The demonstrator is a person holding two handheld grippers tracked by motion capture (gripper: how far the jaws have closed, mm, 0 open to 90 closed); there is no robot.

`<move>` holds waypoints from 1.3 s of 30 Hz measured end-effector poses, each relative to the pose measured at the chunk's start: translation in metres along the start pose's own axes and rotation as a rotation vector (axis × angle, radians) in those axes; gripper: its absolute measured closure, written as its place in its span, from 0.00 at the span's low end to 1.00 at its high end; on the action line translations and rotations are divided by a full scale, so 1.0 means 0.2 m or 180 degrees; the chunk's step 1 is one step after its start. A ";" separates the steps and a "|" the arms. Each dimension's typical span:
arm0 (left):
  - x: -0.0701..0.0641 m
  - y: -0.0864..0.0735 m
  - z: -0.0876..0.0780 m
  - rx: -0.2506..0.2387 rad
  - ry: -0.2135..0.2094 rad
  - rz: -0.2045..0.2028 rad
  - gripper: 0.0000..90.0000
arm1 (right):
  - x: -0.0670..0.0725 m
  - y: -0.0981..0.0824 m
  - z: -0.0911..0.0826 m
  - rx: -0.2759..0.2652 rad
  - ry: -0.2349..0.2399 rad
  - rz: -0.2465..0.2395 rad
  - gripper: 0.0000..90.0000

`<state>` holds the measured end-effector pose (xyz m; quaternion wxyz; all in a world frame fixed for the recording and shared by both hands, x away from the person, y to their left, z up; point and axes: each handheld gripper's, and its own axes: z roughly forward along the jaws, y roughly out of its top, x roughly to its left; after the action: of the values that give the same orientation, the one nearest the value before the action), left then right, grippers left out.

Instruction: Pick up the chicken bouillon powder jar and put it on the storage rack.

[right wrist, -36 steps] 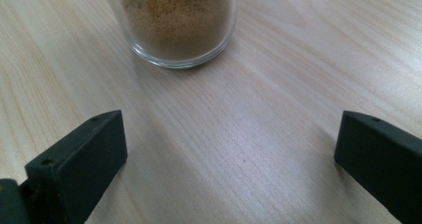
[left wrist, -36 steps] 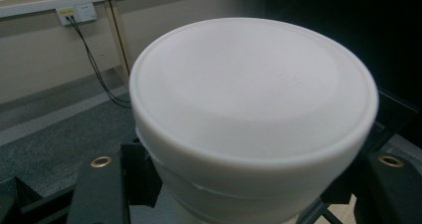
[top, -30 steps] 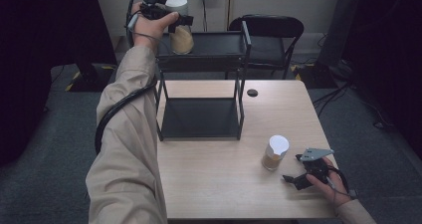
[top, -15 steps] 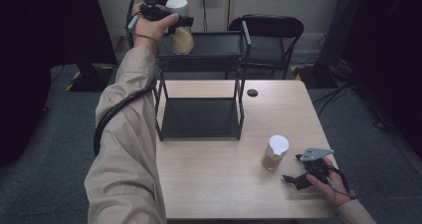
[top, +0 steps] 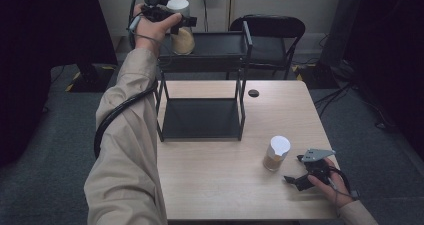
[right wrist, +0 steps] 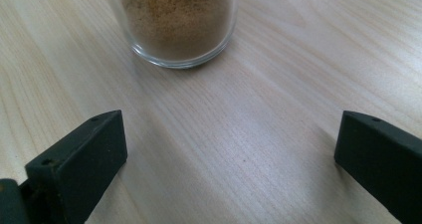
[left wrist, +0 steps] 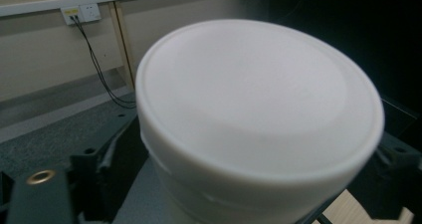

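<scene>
Two jars of brown granules are in play, each with a white lid. The first jar (top: pixel 181 27) stands upright on the top shelf of the black rack (top: pixel 244 55), at the rack's 11 o'clock corner as the high view shows it. The left gripper (top: pixel 186 21) is level with that jar and reaches it from the jar's 9 o'clock side. Its jaws have just been opening; the jar sits between them, and in the left gripper view the white lid (left wrist: pixel 259 109) lies close ahead with a dark jaw on either side of it. The jaws stand apart and appear to have let go of the jar, which rests on the shelf by its own base. Its long axis is vertical, lid up.

The second jar (top: pixel 276 154) stands upright on the table (top: pixel 210 185), near the table's 4 o'clock area. The right gripper (top: pixel 295 181) rests on the table just beside it, at the jar's 4 o'clock. Its jaws are wide apart with bare wood between them. In the right gripper view, the jar's glass base (right wrist: pixel 176 20) lies ahead at 11 o'clock from the jaws, apart from both.

Judgement: the right hand is the nearer one for the second jar. The closing line of its jaws must cross the jar's vertical axis, so a short advance toward 11 o'clock is needed.
</scene>
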<state>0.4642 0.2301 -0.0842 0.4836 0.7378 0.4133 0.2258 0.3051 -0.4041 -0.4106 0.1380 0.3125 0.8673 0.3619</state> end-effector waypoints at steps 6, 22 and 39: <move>-0.03 -0.04 -0.03 -0.0027 0.0047 0.0003 0.08 | 0.00 0.00 0.00 -0.0001 0.0001 0.0000 0.00; -0.06 -0.23 -0.15 -0.0199 -0.0064 -0.0171 0.00 | 0.00 0.00 0.00 -0.0006 -0.0002 0.0006 0.00; -0.10 -0.40 -0.16 -0.0177 -0.0264 -0.0103 0.01 | 0.00 0.00 0.00 -0.0004 -0.0007 0.0010 0.00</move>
<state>0.3979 0.2450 -0.1407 0.5241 0.7261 0.3983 0.1985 0.3044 -0.4038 -0.4108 0.1386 0.3143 0.8664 0.3623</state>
